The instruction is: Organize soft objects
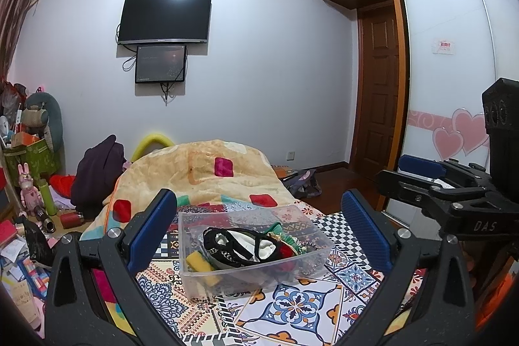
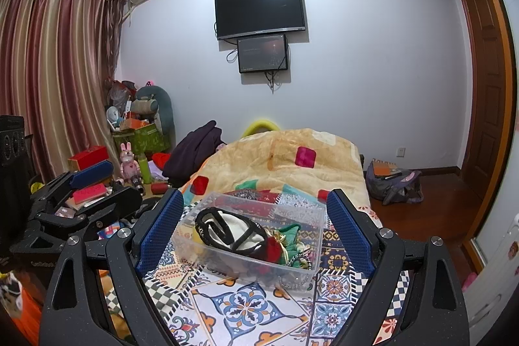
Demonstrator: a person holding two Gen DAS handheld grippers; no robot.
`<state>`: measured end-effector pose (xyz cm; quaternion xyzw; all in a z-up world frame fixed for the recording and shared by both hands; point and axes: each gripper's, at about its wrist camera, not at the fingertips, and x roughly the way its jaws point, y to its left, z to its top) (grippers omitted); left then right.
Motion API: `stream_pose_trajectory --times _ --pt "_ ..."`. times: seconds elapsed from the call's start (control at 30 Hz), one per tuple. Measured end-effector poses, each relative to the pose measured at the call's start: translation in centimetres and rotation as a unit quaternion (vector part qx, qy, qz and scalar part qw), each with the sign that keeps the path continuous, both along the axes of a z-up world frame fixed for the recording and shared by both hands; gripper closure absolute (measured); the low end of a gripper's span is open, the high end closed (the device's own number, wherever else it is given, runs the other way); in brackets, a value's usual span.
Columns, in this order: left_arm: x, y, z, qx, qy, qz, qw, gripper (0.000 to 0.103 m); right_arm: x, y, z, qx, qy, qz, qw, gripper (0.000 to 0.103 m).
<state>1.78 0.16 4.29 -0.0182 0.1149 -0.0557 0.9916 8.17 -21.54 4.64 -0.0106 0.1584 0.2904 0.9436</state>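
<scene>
A clear plastic box [image 1: 194,274] [image 2: 313,216] stands on the patterned bedspread [image 1: 292,310] [image 2: 240,307]. It holds soft items: a black-and-white cloth piece [image 1: 240,244] [image 2: 227,229], a yellow sponge [image 1: 198,261], and red, green and beaded pieces [image 2: 285,244]. My left gripper [image 1: 259,209] is open and empty, its jaws either side of the box, held short of it. My right gripper [image 2: 254,209] is open and empty, also framing the box. Each gripper shows in the other's view: the right one [image 1: 418,171], the left one [image 2: 94,180].
A folded beige blanket [image 1: 207,171] [image 2: 285,158] lies behind the box. A dark garment [image 1: 97,171] lies left of it. The floor on the left is cluttered with boxes, toys and bottles [image 2: 129,158]. A backpack [image 2: 394,184] lies on the floor near the door [image 1: 379,93].
</scene>
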Motion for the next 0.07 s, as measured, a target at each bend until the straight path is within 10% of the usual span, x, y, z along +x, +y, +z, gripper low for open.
stream_pose_trajectory --times 0.07 --pt "0.05 0.12 0.00 -0.003 0.003 0.000 1.0000 0.000 -0.07 0.15 0.06 0.000 0.002 0.000 1.000 0.013"
